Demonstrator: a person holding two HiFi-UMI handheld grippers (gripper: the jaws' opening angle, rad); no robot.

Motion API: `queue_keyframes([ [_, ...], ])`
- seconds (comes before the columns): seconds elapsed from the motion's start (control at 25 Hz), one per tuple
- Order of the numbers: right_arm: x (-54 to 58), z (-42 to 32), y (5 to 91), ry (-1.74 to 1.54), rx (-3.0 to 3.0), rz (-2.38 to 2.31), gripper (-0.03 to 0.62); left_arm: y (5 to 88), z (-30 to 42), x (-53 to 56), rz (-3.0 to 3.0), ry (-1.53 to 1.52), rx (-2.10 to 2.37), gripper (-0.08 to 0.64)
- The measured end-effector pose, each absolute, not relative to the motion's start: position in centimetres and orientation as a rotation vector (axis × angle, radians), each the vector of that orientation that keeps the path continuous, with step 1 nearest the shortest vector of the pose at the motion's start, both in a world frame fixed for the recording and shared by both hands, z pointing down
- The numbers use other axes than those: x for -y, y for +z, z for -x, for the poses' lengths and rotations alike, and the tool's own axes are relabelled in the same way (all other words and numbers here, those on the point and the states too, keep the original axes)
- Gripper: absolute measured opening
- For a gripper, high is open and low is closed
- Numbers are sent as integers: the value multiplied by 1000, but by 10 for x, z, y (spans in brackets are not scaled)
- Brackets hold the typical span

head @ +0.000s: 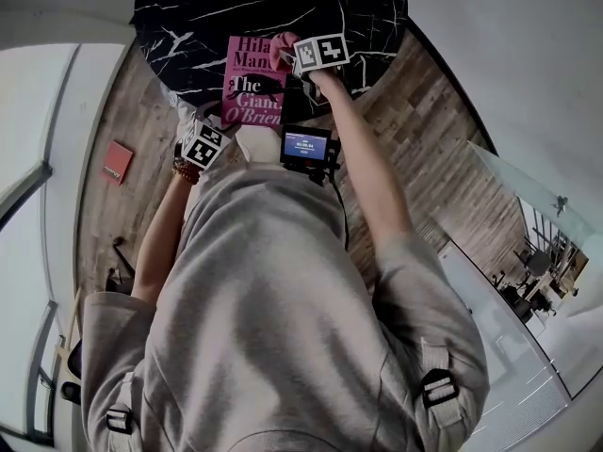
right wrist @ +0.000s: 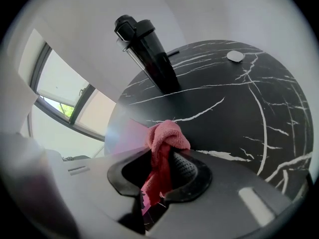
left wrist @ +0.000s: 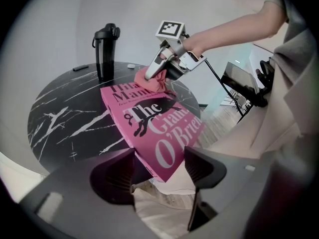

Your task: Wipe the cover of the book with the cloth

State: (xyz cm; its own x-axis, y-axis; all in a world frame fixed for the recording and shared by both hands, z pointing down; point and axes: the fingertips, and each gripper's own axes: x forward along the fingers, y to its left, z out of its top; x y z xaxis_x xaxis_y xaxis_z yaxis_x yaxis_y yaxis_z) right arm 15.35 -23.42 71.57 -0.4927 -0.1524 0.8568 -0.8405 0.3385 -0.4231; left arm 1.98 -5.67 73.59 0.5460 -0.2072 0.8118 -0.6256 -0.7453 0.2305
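Note:
A pink book [head: 254, 88] lies cover up on the round black marble table [head: 188, 17], its near corner past the table's edge. In the left gripper view that corner [left wrist: 162, 158] sits between the jaws of my left gripper [left wrist: 159, 166]; the jaws stand wide and do not press on it. My right gripper [head: 287, 56] is shut on a pink cloth [right wrist: 167, 136]. It holds the bunched cloth [left wrist: 149, 79] down on the far top of the book [left wrist: 149, 128], over the title's first lines. My left gripper [head: 219, 132] is at the book's near edge.
A tall black bottle [left wrist: 105, 51] stands at the back of the table [left wrist: 65, 113], beside a small dark flat object [left wrist: 79, 67] and a small white disc [right wrist: 235, 56]. A red flat item [head: 118, 161] lies on the wooden floor to the left. A glass panel [head: 528, 191] stands to the right.

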Motion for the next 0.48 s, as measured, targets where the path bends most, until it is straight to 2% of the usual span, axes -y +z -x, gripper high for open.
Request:
queue_keyframes([
  [0.48,236,-127,716,1109,1820,-842,101,736,-19,57,-2264,1082,677,311],
])
